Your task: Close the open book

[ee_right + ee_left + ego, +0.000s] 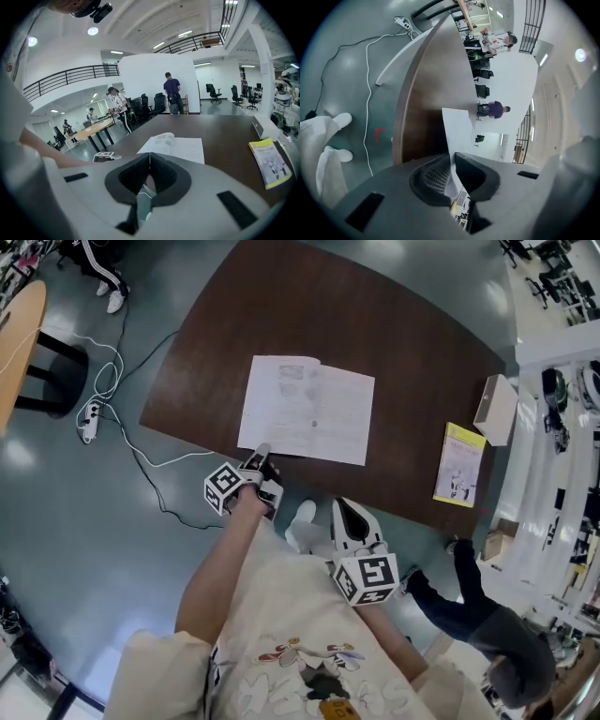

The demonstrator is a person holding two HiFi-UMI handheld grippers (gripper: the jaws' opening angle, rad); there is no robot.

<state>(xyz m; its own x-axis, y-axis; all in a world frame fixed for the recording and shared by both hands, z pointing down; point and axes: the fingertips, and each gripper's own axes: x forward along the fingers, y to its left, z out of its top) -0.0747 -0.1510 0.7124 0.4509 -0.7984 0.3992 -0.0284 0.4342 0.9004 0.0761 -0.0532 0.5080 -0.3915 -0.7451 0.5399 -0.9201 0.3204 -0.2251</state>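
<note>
book (pixel 307 409) open flat on table (pixel 412 343) | left gripper (pixel 452 159) pinching its near-left corner, seemingly one leaf; right gripper (pixel 149 157) pressed together, empty | risk: leaf tears, or turns alone without cover

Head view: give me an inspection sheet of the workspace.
Surface: dark brown wooden table, mostly bare.
Job's things: white open book lying flat, pages up.
Clutter: yellow booklet and white box near the table's right edge.
Grippers: left tongs shut on the book's near left corner; right tongs shut, empty, short of the table.
Cables: white cable and power strip on the floor, left.
Surroundings: person in dark clothes, right.
</note>
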